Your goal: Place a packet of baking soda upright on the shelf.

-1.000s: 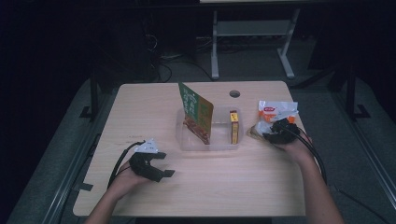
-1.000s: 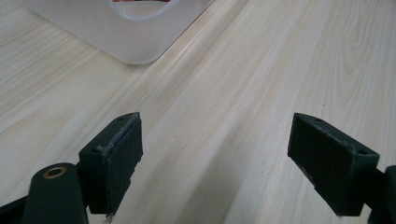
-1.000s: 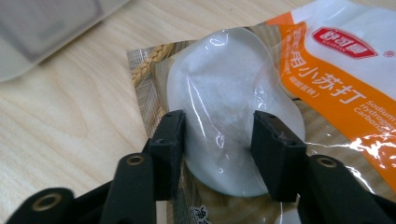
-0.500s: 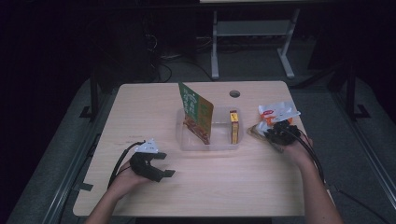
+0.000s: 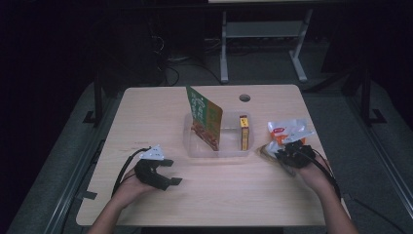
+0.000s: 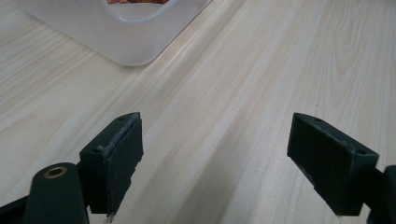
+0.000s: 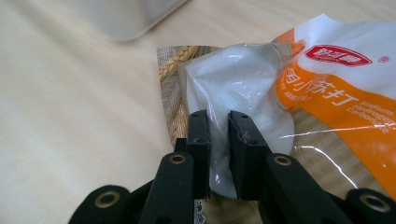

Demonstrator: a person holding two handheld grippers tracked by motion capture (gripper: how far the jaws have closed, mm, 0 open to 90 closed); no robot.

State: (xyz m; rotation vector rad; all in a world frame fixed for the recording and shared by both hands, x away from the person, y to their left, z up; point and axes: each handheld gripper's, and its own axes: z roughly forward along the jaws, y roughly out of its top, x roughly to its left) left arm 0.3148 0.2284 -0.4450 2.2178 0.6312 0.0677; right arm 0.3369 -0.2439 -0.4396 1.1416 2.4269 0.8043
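right gripper point(image 7: 218, 154) jaws clamped on a corner of the white-and-orange bag point(image 7: 327, 84), clear plastic pinched between the pads. bag sits partly on top of a second packet with a wheat print point(image 7: 170, 74), flat on the table. in the high view the right gripper point(image 5: 291, 152) is at the table's right side, bag point(image 5: 288, 130) just beyond it, near the right end of the clear tray point(image 5: 229, 150).

left gripper point(image 6: 215, 158) jaws wide apart, nothing between them, just above bare wood; corner of the tray point(image 6: 126, 42) ahead of it. high view: left gripper point(image 5: 163, 173) near the front-left of the wooden table point(image 5: 146, 112), well apart from the tray, hand point(image 5: 129, 183) behind it.

tray at table centre holds a green-and-orange packet point(image 5: 204, 117) standing tilted, and a small yellow box point(image 5: 244, 132) on edge by the right wall. round hole point(image 5: 244, 98) in the tabletop behind the tray.
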